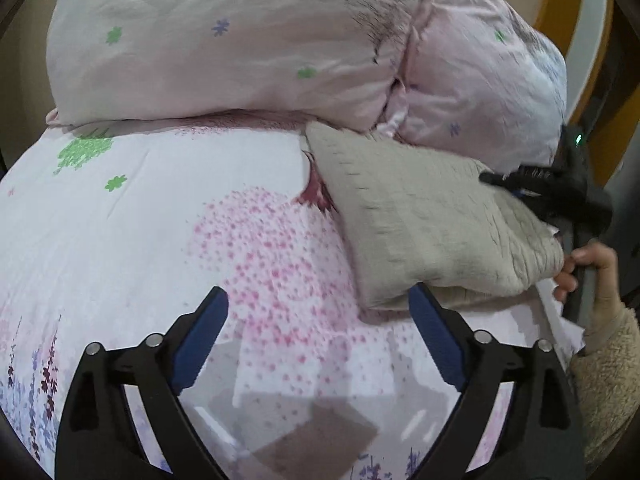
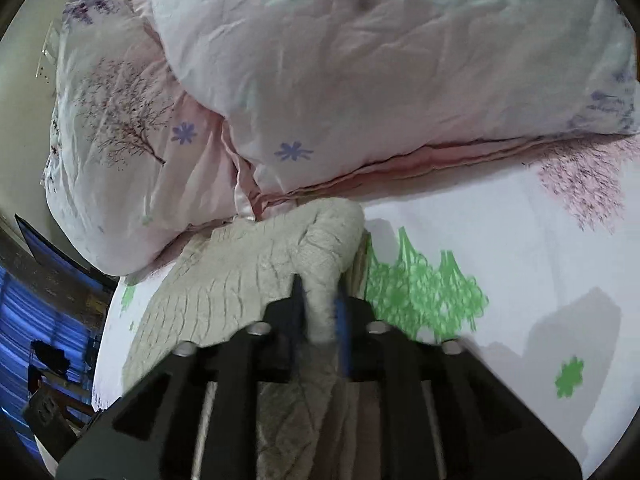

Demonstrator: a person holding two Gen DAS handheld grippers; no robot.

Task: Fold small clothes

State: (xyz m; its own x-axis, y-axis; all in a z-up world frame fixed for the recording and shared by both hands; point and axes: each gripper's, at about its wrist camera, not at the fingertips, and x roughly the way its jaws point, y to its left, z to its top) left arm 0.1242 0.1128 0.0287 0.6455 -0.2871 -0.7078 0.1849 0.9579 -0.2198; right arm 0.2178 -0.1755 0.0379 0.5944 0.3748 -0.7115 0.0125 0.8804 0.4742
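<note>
A small beige textured garment (image 1: 424, 216) lies on the floral bed sheet (image 1: 120, 240), folded over at the right. My left gripper (image 1: 320, 304) is open and empty, hovering above the sheet just left of the garment's near edge. My right gripper (image 2: 320, 300) is shut on a bunched fold of the beige garment (image 2: 320, 248) and lifts it. In the left wrist view the right gripper (image 1: 548, 196) shows at the garment's right edge, with the person's hand below it.
A bulky pink floral duvet (image 1: 240, 40) is piled behind the garment, touching its far edge; it fills the top of the right wrist view (image 2: 360, 60). The bed's edge and a dark room with blue-lit items (image 2: 40, 300) lie at the left there.
</note>
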